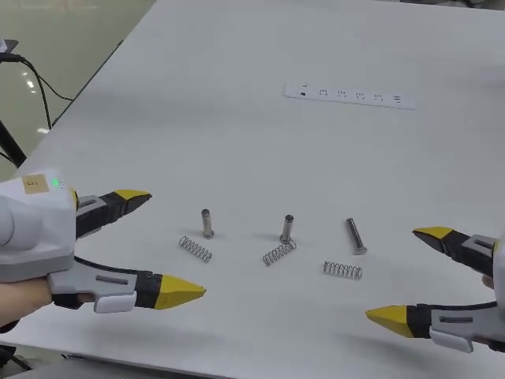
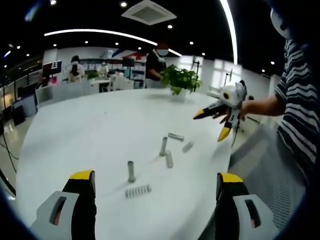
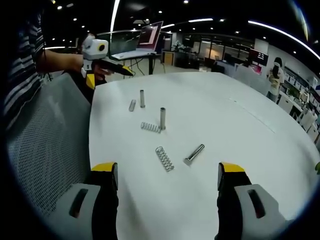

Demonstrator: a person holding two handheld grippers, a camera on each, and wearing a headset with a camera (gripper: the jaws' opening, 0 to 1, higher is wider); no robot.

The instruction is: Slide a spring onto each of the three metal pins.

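Note:
Three metal pins rest on the white table (image 1: pixel 260 150). The left pin (image 1: pixel 207 223) and the middle pin (image 1: pixel 287 228) stand upright, while the right pin (image 1: pixel 355 235) lies flat. A loose spring lies by each: the left spring (image 1: pixel 195 249), the middle spring (image 1: pixel 278 253) and the right spring (image 1: pixel 342 270). My left gripper (image 1: pixel 162 243) is open, left of the pins and holding nothing. My right gripper (image 1: pixel 410 275) is open at the right, also holding nothing. The right gripper view has the lying pin (image 3: pixel 194 154) and a spring (image 3: pixel 164 158) nearest, ahead of its open jaws.
A white power strip (image 1: pixel 349 95) lies flat farther back on the table. The table's near edge runs just under both grippers. People stand at desks (image 2: pixel 75 67) in the background, and a potted plant (image 2: pixel 181 80) sits beyond the table's far edge.

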